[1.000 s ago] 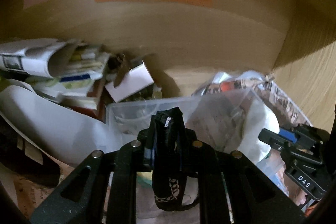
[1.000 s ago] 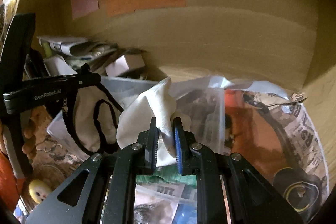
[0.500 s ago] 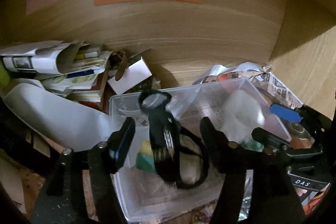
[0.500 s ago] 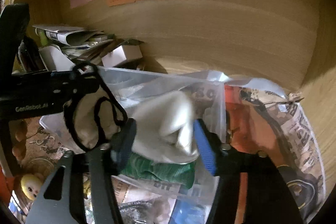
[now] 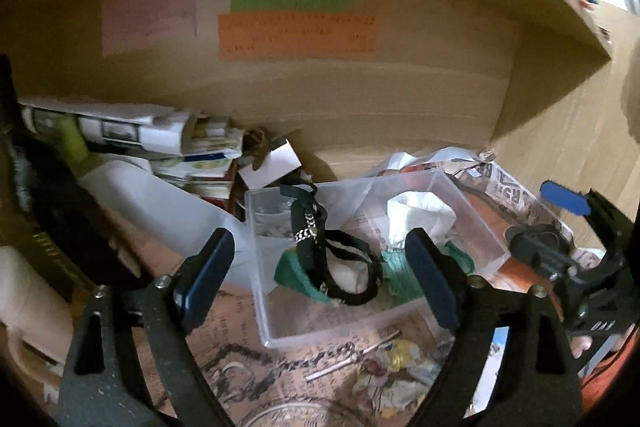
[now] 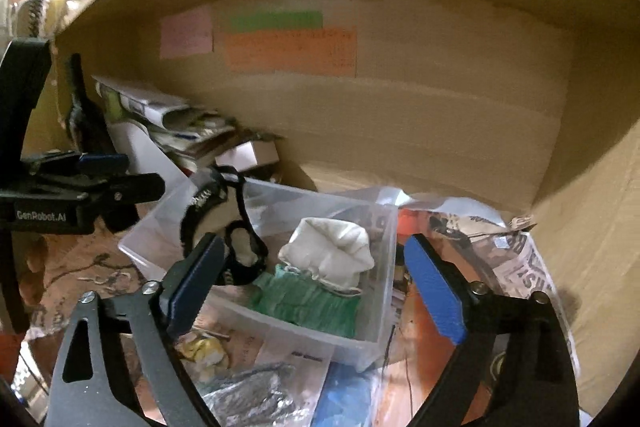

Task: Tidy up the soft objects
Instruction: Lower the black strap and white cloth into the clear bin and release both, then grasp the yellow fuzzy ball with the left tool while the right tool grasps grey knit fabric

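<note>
Both the left gripper (image 5: 320, 283) and right gripper (image 6: 316, 283) hover spread wide and empty above the clear plastic bin (image 6: 384, 307), which holds a white cloth bundle (image 6: 332, 251), black strappy garment (image 5: 316, 239) and green fabric (image 6: 308, 303) (deposit apparently complete); next comes seeking another soft item.

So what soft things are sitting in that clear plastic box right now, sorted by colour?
White: 1, a bundled white cloth
Green: 1, a green cloth lying under the white one
Black and white: 1, a black-trimmed piece draped over the rim of the box
Total: 3 soft things. Both grippers, left and right, are open and hold nothing.
</note>
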Motion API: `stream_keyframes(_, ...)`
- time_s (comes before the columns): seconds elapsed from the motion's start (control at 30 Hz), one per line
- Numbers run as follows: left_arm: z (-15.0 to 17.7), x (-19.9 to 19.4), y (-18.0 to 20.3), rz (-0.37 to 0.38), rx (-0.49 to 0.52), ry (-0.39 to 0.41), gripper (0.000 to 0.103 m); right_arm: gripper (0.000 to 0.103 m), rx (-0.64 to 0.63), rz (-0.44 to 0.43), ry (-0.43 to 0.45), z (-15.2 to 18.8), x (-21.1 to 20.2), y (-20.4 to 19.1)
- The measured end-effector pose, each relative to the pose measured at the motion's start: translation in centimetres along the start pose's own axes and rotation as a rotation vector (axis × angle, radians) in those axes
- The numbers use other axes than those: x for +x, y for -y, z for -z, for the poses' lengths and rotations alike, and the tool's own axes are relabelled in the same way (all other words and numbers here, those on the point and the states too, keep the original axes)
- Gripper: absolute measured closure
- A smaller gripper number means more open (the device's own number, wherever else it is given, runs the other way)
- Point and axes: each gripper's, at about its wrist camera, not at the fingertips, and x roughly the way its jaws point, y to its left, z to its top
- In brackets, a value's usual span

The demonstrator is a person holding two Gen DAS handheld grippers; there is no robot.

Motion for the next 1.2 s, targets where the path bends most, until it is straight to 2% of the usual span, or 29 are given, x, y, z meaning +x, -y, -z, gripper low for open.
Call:
stream_keyframes(0.17, 1.8, -2.1, 0.0, -0.018, 0.014, 0.009, 0.006, 0.006, 0.007, -0.003, 0.029, 0.7, -2.1, -0.3)
stream_keyframes(0.4, 6.2, -2.4, -0.2, -0.033, 0.021, -0.085, 0.006, 0.004, 0.035, -0.025, -0.005, 3.0, -3.0, -0.4)
stream_keyframes(0.63, 10.7, -0.9, -1.0, -0.019, -0.021, -0.212, 0.006, 0.005, 0.044, -0.067, -0.157, 6.7, -1.2, -1.1)
stream_keyframes(0.83, 13.0, -0.5, -1.5, 0.006, -0.072, -0.259, 0.006, 0.006, 0.109, -0.124, -0.267, 9.1, 1.3, -1.3)
stream_keyframes(0.87, 13.3, -0.6, -1.5, 0.008, -0.076, -0.258, 0.006, 0.007, 0.112, -0.126, -0.284, 9.4, 1.7, -1.4)
stream_keyframes(0.93, 13.8, -0.6, -1.3, 0.026, -0.082, -0.256, 0.006, 0.019, 0.115, -0.139, -0.318, 9.7, 2.4, -1.5)
stream_keyframes(1.0, 14.2, -0.4, -1.3, 0.037, -0.088, -0.263, 0.015, 0.027, 0.118, -0.154, -0.344, 10.1, 3.0, -1.6)
stream_keyframes(1.07, 14.5, 0.2, -1.3, 0.048, -0.08, -0.287, 0.035, 0.035, 0.123, -0.174, -0.357, 10.4, 3.3, -1.7)
stream_keyframes(1.13, 14.6, 0.2, -1.1, 0.045, -0.072, -0.278, 0.041, 0.045, 0.132, -0.189, -0.355, 10.6, 3.4, -1.6)
stream_keyframes(1.2, 14.6, 0.2, -0.9, 0.059, -0.064, -0.278, 0.054, 0.052, 0.141, -0.195, -0.347, 10.6, 3.2, -1.4)
